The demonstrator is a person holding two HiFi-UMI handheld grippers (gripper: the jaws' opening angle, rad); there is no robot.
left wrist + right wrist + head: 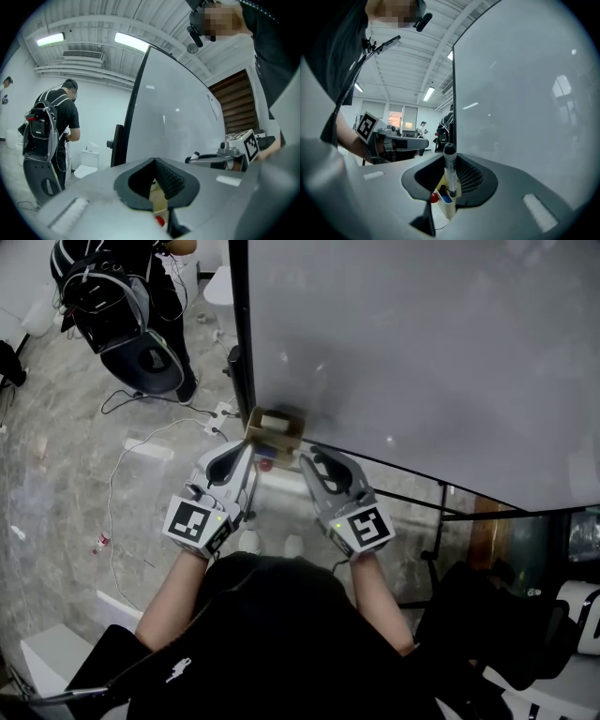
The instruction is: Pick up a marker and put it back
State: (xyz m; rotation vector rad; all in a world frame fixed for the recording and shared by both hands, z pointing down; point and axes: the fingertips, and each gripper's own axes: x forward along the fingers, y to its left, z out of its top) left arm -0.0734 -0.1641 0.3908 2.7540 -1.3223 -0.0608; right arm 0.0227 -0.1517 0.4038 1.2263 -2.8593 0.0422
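Note:
A small cardboard marker holder (275, 430) hangs at the lower left corner of the whiteboard (422, 343). In the right gripper view a black-capped marker (450, 171) stands upright between the jaws. My right gripper (450, 161) is shut on it, and its lower end sits just over the holder (450, 206). A red cap (434, 197) and a blue marker end (446, 199) show in the holder. My left gripper (154, 163) is shut with nothing in it, close to the holder's left side (159, 199). In the head view both grippers, left (246, 448) and right (309, 456), flank the holder.
A person with a backpack (122, 306) stands at the far left on the marble floor. Cables (141, 437) and a small bottle (101, 543) lie on the floor. The whiteboard's dark frame post (240, 324) runs up beside the holder.

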